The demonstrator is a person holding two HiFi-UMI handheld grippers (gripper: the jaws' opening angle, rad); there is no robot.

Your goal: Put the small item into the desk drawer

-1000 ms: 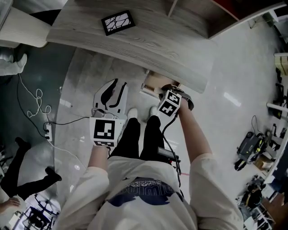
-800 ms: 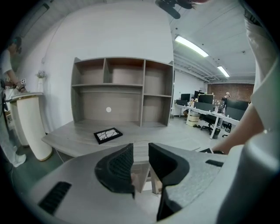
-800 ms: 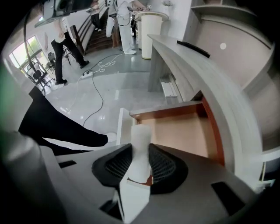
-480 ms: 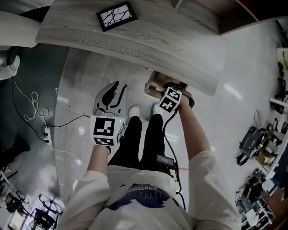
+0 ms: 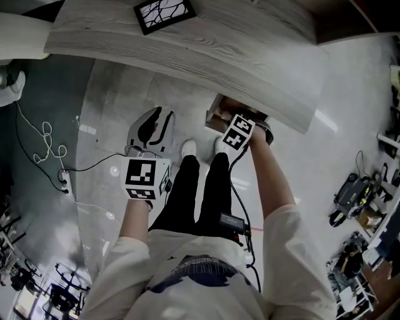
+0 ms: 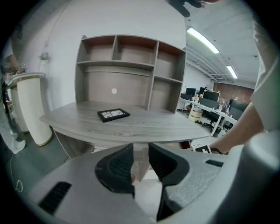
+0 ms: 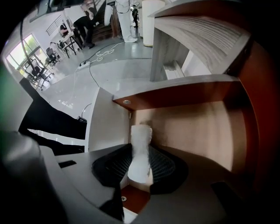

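Note:
The small item (image 7: 141,140), a white stubby piece, stands upright between the pads of my right gripper (image 7: 141,158), which is shut on it. That gripper (image 5: 245,125) points straight down into the open desk drawer (image 5: 219,116). The item hangs over the drawer's tan wooden floor (image 7: 197,131). My left gripper (image 5: 155,122) hangs to the left over the floor, away from the drawer. In the left gripper view its jaws (image 6: 141,154) stand a narrow gap apart with nothing between them, facing the grey desk (image 6: 131,127).
A black picture frame (image 5: 164,12) lies on the desk top (image 5: 187,50), and a shelf unit (image 6: 131,65) stands at its back. White cables (image 5: 47,140) trail over the floor at left. The person's shoes (image 5: 187,149) are just before the drawer. Equipment (image 5: 347,200) lies far right.
Both grippers have sunk a little. The right one stays at the open drawer's mouth, and the left one has drifted slightly left and down in the picture.

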